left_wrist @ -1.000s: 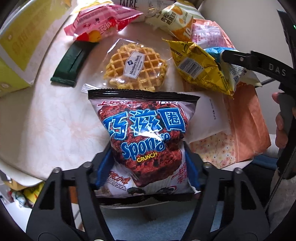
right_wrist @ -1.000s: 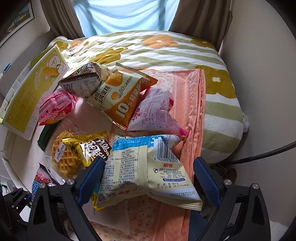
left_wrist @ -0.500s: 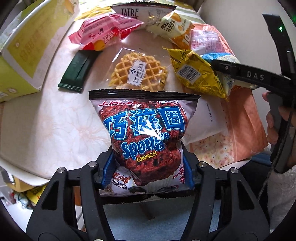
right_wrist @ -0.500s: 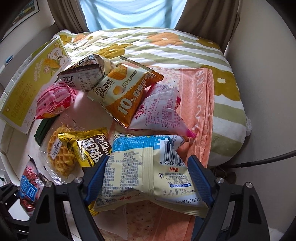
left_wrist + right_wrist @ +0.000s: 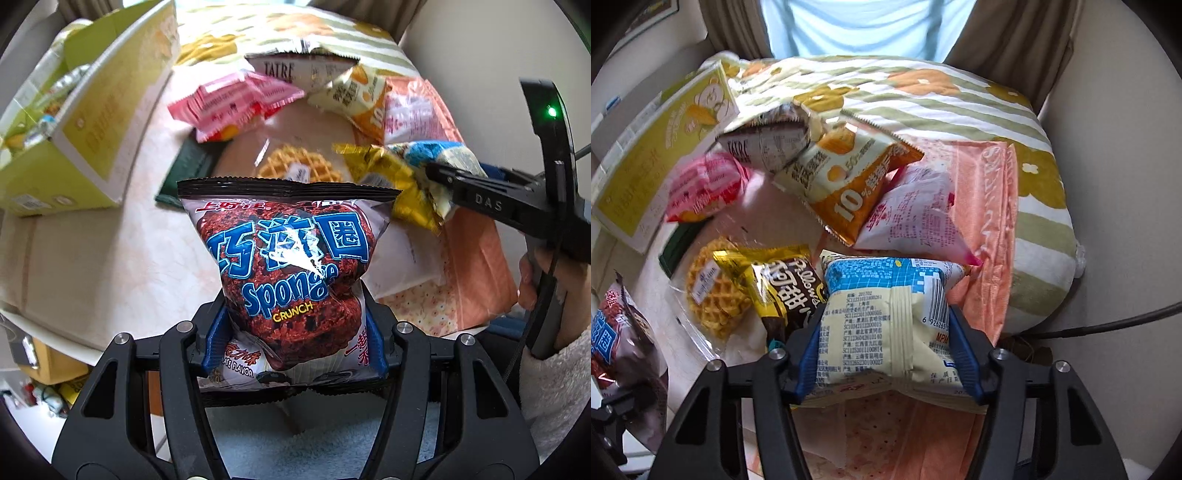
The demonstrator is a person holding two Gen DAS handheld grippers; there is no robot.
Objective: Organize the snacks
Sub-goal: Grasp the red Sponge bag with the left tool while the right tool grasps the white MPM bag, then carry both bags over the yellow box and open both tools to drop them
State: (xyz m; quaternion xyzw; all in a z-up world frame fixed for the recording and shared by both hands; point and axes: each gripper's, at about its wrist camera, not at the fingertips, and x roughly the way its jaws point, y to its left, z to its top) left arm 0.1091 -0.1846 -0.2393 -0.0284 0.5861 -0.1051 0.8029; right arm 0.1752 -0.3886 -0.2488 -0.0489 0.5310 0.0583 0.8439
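The left gripper [image 5: 295, 343] is clamping the lower part of a dark Sponge Crunch bag [image 5: 291, 266], holding it upright w/ its blue pads pressing both sides, above the table [image 5: 92, 258]. The right gripper [image 5: 886, 354] is closing its jaws on a blue-and-cream snack pack [image 5: 886, 317], pads squeezing its sides, just beside a gold pack [image 5: 779, 284] & a waffle [image 5: 713, 295]. The yellow box [image 5: 92, 122] is standing open at far left.

Black claw [image 5: 295, 339] — blue pads, silver screws
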